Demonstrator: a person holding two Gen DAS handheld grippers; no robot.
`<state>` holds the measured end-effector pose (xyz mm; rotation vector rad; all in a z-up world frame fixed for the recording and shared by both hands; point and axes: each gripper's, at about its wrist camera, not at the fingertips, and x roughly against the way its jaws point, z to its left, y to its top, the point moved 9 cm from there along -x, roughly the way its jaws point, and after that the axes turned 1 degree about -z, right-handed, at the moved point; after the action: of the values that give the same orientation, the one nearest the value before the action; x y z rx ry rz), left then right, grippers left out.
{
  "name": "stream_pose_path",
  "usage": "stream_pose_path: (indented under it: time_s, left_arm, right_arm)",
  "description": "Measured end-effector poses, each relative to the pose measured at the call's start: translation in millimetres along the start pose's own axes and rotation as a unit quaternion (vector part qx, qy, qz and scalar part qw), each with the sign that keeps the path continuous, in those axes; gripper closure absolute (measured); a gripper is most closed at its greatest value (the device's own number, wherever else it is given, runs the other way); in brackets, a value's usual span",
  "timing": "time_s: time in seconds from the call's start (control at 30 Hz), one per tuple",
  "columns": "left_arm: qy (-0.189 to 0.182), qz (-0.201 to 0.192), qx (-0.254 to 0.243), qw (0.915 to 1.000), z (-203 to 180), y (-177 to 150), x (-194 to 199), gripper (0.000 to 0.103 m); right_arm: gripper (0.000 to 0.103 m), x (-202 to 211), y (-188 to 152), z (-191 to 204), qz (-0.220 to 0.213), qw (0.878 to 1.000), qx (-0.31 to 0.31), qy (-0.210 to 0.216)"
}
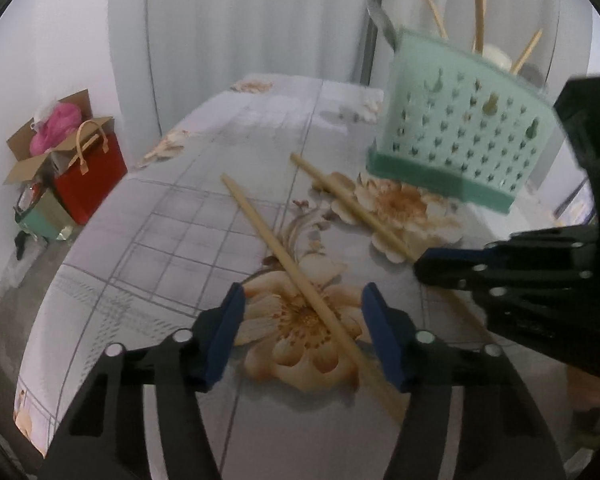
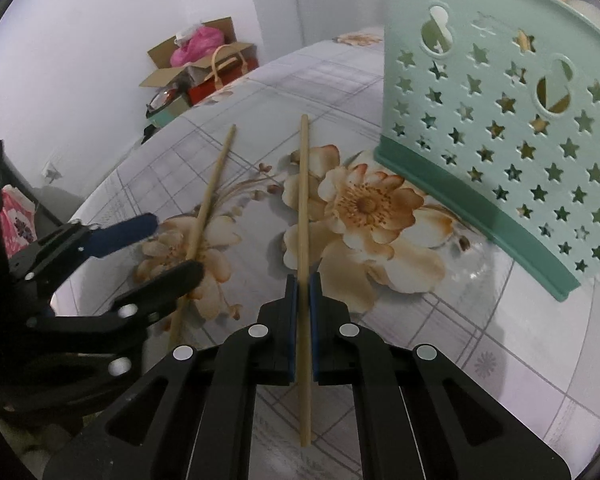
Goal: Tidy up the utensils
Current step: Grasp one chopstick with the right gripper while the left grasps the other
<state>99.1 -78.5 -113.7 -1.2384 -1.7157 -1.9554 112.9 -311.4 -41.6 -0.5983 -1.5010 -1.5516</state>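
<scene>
Two bamboo chopsticks lie on the flowered tablecloth (image 1: 172,224). One chopstick (image 1: 288,264) runs diagonally between the blue pads of my left gripper (image 1: 303,296), which stands open around it without pressing. My right gripper (image 2: 303,280) is shut on the other chopstick (image 2: 303,200), which points straight ahead toward the mint-green star-perforated utensil holder (image 2: 500,120). In the left wrist view that second chopstick (image 1: 352,208) leads into the right gripper (image 1: 420,266), with the holder (image 1: 460,132) behind, several chopsticks and a metal handle sticking out of it. My left gripper (image 2: 168,248) straddles the first chopstick (image 2: 214,188).
The holder stands near the table's right side. Off the table's far-left edge, on the floor, sit a red bag (image 1: 90,172) and an open cardboard box (image 1: 44,148) with pink stuff. White curtains hang behind the table.
</scene>
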Motion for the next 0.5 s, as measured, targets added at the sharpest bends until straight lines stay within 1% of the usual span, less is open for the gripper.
stream_pose_path:
  time_s: [0.1,0.17,0.2,0.23,0.27,0.5]
  left_arm:
    - [0.034,0.002,-0.028,0.999,-3,-1,-4,0.056]
    - [0.035,0.004,-0.023,0.9991,0,1,-7,0.071]
    - [0.043,0.004,-0.017,0.9989,3,2,-7,0.076]
    - [0.048,0.004,-0.015,0.9988,4,2,-7,0.086]
    - [0.051,0.004,-0.011,0.9986,7,1,-7,0.091]
    - [0.054,0.006,0.017,0.9984,19,-5,-2,0.097]
  right_arm:
    - [0.099,1,0,1,-0.001,1.0,0.001,0.0]
    - [0.099,-1,1,3,0.0,1.0,0.003,0.0]
    - [0.099,-1,2,3,0.0,1.0,0.003,0.001]
    - [0.099,-2,4,4,0.0,1.0,0.003,0.002]
    - [0.099,-2,3,4,0.0,1.0,0.002,0.003]
    - [0.099,0,2,3,0.001,1.0,0.002,0.01]
